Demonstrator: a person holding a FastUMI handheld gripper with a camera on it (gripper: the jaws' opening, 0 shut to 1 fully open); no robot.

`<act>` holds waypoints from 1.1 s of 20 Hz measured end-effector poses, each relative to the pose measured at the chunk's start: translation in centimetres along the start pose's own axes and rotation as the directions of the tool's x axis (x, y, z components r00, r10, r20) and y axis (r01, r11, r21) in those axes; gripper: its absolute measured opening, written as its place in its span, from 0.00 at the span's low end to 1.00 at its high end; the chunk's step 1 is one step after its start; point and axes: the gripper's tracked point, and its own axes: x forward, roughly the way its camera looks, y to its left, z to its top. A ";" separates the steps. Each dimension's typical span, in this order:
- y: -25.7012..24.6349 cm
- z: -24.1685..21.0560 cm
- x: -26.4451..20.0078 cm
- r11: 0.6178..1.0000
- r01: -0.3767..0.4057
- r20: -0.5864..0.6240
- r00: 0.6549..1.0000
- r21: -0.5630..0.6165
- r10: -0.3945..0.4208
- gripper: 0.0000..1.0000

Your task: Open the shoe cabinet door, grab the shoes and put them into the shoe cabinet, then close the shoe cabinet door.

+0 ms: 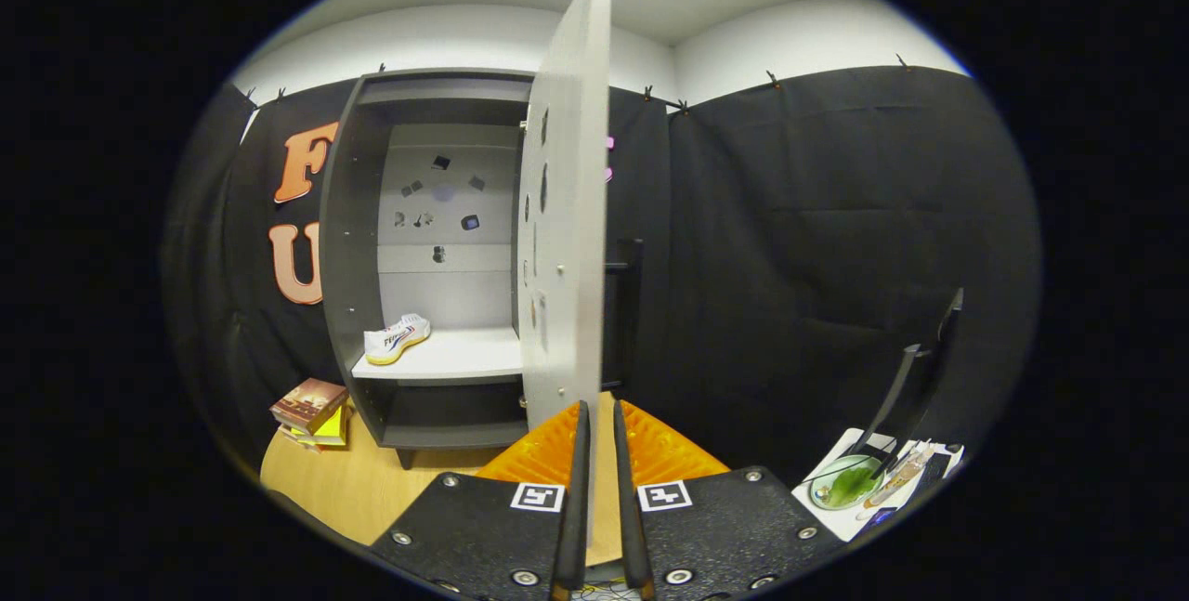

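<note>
Pale door edge between hand-held gripper fingers.

A white sneaker lies alone on the shoe cabinet's pale shelf, near its left front corner. A stack of books rests on the wooden floor left of the cabinet.

I see the cabinet door as matt, smooth laminated board, its edge between my gripper fingers. The cabinet frame looks matt dark board; the shelf pale and smooth. The floor shows a light wood grain.
</note>
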 end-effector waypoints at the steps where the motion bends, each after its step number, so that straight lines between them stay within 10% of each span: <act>1: 0.7 -0.1 -0.4 1.000 -0.013 0.000 1.000 0.007 0.013 0.15; 15: 13.6 -14.1 3.1 0.966 -0.259 -0.188 0.949 -0.011 0.252 0.16; 22: 15.2 -23.4 7.5 0.957 -0.280 -0.303 0.921 -0.081 0.244 0.35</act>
